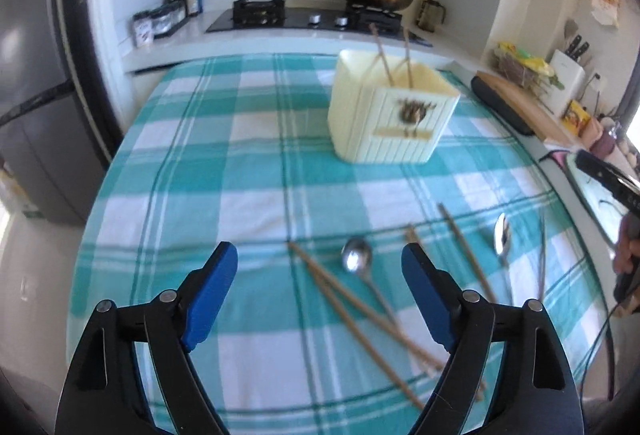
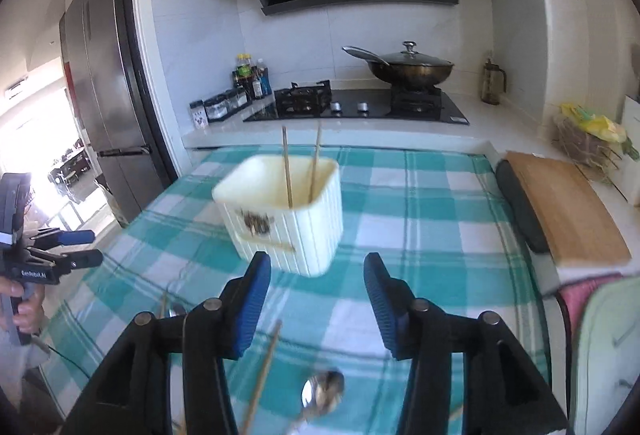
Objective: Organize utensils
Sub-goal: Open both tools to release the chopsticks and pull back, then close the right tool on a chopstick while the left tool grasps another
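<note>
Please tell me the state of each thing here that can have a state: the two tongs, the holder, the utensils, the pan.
Left tongs: open, holding nothing.
Right tongs: open, holding nothing.
Cream holder: upright on the checked cloth, two chopsticks standing inside.
Loose chopsticks: lying flat on the cloth.
Two spoons: lying on the cloth, not yet in the holder.
Pan: on the stove, lid on.

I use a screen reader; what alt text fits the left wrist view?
Open left tool above chopsticks and a spoon on a teal checked tablecloth. Behind, a cream holder contains two chopsticks.
</note>
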